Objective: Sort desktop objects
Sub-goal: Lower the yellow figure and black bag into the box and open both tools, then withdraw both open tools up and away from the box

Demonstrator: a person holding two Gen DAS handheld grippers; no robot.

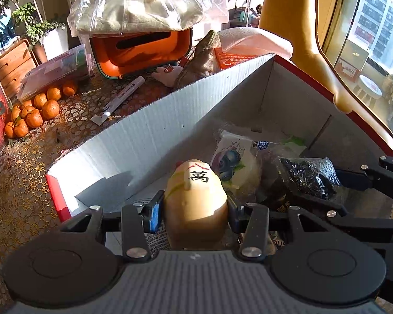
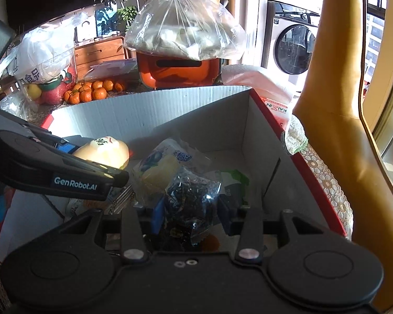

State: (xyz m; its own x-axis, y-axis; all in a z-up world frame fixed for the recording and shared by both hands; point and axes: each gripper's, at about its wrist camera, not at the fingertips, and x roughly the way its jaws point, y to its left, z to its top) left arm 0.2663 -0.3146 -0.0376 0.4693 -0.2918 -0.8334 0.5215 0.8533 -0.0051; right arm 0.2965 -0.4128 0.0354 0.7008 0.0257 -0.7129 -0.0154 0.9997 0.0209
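My left gripper (image 1: pixel 195 213) is shut on a cream figurine (image 1: pixel 196 196) with black characters on it, held inside the white cardboard box (image 1: pixel 144 133) with red outer sides. The figurine also shows in the right wrist view (image 2: pixel 103 151). My right gripper (image 2: pixel 188 210) is shut on a clear bag of black bits (image 2: pixel 191 196), also inside the box (image 2: pixel 196 104); that bag also shows in the left wrist view (image 1: pixel 307 175). A blueberry snack packet (image 1: pixel 234 157) and a green-white packet (image 2: pixel 234 180) lie on the box floor.
Behind the box stand an orange container (image 1: pixel 141 49) under a clear plastic bag (image 1: pixel 149 2), several mandarins (image 1: pixel 34 110), a white tube (image 1: pixel 120 98) and a plastic case (image 1: pixel 55 70) on the lace tablecloth. A yellow chair back (image 2: pixel 335 99) rises at the right.
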